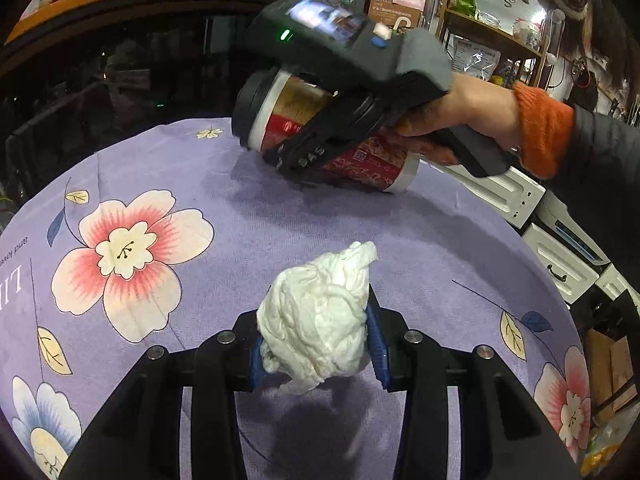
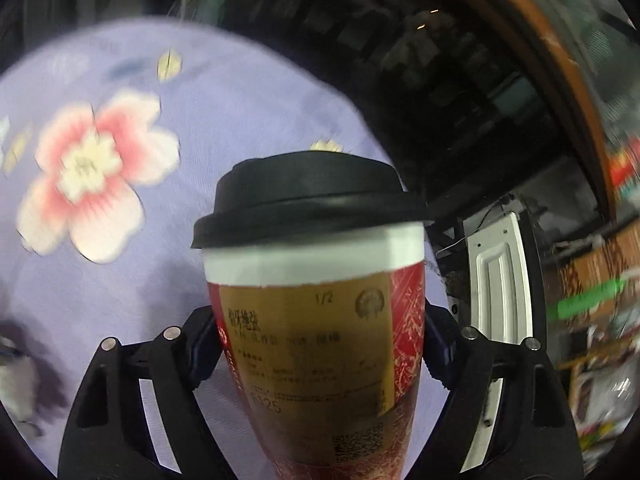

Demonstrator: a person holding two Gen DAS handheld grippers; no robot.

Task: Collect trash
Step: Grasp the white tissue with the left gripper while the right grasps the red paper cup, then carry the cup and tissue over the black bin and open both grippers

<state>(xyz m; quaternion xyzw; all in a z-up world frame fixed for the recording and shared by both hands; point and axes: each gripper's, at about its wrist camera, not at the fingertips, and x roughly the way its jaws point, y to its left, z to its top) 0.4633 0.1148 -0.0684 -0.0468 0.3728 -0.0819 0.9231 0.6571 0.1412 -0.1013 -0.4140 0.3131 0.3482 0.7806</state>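
My left gripper (image 1: 316, 350) is clamped on a crumpled white tissue wad (image 1: 320, 316), which bulges up and forward between the blue pads (image 1: 378, 350). The wad hides most of the left pad and the gap behind it, and its lower tail hangs below the fingers. It is held above the purple floral tablecloth (image 1: 168, 184), casting a shadow on it.

My right gripper (image 2: 320, 344) grips a red and gold paper cup (image 2: 320, 320) around its middle; the cup fills the space between the fingers and covers their inner faces. The cup's base runs off the bottom of that view, and the printed label text is too soft to read. Its long axis points straight ahead along my fingers, black lid (image 2: 308, 200) farthest out.

From the left wrist, the same cup (image 1: 360, 152) lies nearly level, tilted a little, lid toward the left and white base toward the right, partly covered by the right gripper's body (image 1: 344, 80) and my right hand (image 1: 460, 112). It hovers just over the far part of the cloth. The background in the right view is smeared with blur.
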